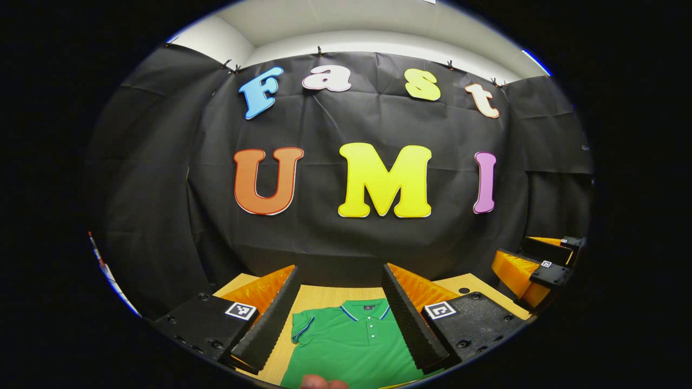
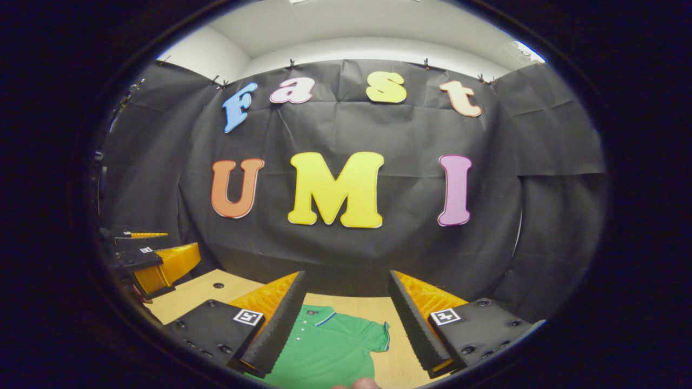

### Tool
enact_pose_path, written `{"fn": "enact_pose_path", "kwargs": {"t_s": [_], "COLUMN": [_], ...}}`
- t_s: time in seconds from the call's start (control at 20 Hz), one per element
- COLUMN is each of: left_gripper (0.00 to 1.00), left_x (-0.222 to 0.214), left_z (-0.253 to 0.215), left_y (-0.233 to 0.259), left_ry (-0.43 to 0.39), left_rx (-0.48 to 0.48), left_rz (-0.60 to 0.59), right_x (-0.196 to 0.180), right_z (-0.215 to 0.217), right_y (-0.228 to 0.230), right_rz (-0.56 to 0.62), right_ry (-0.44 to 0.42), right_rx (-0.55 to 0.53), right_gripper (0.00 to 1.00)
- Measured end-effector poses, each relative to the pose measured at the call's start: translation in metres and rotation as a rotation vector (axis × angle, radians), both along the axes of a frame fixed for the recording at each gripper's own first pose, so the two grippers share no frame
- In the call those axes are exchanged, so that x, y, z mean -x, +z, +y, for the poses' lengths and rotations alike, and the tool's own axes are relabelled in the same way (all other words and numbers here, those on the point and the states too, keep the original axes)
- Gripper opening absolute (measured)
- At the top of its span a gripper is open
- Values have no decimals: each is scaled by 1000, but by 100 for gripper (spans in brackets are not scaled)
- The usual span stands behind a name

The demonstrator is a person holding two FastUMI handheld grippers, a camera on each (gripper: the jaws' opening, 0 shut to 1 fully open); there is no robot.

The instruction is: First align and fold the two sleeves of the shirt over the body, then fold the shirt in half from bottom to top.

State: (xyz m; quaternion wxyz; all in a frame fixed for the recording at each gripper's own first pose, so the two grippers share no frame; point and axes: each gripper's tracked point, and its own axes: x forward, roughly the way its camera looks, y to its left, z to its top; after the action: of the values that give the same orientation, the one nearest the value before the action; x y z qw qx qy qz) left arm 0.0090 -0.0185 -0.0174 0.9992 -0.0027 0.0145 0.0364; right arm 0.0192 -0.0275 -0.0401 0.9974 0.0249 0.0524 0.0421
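The shirt (image 1: 354,346) lay flat, unfolded, near the counter's (image 1: 330,296) front edge. Both tools, left (image 1: 340,324) and right (image 2: 339,329), were held wide above it. Sleeve folding seemingly awaited: each sleeve must be gripped.

Matt green knit cloth shirt (image 1: 354,346) on smooth light wood-look table (image 1: 330,296).

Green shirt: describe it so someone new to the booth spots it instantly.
Start at the wooden table in front of the black cloth wall. The green shirt lies flat on it, collar toward the wall, seen between the open fingers of each gripper. It is a polo with a blue-striped collar, a white-buttoned placket and short sleeves spread out, still unfolded.
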Motion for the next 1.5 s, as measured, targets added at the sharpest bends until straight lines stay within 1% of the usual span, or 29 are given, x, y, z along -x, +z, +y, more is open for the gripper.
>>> {"fn": "enact_pose_path", "kwargs": {"t_s": [0.2, 0.25, 0.3, 0.35, 0.4, 0.5, 0.6, 0.7, 0.8, 0.85, 1.0, 1.05, 1.1, 1.2, 1.35, 1.4, 1.5], "left_gripper": [97, 97, 97, 97, 97, 97, 97, 97, 97, 97, 97, 97, 97, 97, 97, 97, 97], "left_x": [-5, -6, -8, -9, -10, -12, -16, -17, -20, -22, -26, -28, -30, -31, -30, -29, -26], "left_z": [-8, -10, -13, -15, -17, -19, -25, -25, -30, -33, -36, -36, -35, -30, -19, -16, -11], "left_y": [0, 2, 3, 1, -1, -2, -7, -11, -15, -18, -22, -22, -25, -30, -37, -39, -47], "left_ry": [-1, -1, -5, -3, -1, 13, 20, 36, 39, 39, 44, 47, 53, 68, 98, 108, 125], "left_rx": [-22, -29, -38, -45, -49, -49, -48, -52, -53, -56, -60, -66, -73, -85, -96, -96, -91], "left_rz": [7, 7, 12, 18, 25, 36, 55, 69, 86, 97, 111, 115, 121, 141, 165, 173, 199], "right_x": [-15, -20, -25, -30, -37, -53, -72, -92, -111, -121, -145, -150, -154, -163, -173, -173, -170], "right_z": [-20, -28, -35, -40, -46, -56, -69, -82, -93, -97, -105, -105, -106, -105, -101, -100, -95], "right_y": [-27, -35, -45, -56, -68, -98, -130, -166, -201, -218, -271, -289, -306, -334, -360, -367, -380], "right_rz": [56, 69, 84, 102, 121, 178, 242, 306, 366, 394, 490, 519, 545, 586, 637, 658, 721], "right_ry": [0, -3, -3, 7, 13, 38, 45, 45, 47, 42, 29, 29, 28, 32, 39, 43, 42], "right_rx": [-4, -3, -1, -3, -7, -15, -34, -43, -72, -86, -89, -83, -76, -64, -66, -84, -120], "right_gripper": [96, 95, 96, 94, 96, 95, 96, 96, 95, 96, 97, 95, 99, 99, 99, 98, 74]}}
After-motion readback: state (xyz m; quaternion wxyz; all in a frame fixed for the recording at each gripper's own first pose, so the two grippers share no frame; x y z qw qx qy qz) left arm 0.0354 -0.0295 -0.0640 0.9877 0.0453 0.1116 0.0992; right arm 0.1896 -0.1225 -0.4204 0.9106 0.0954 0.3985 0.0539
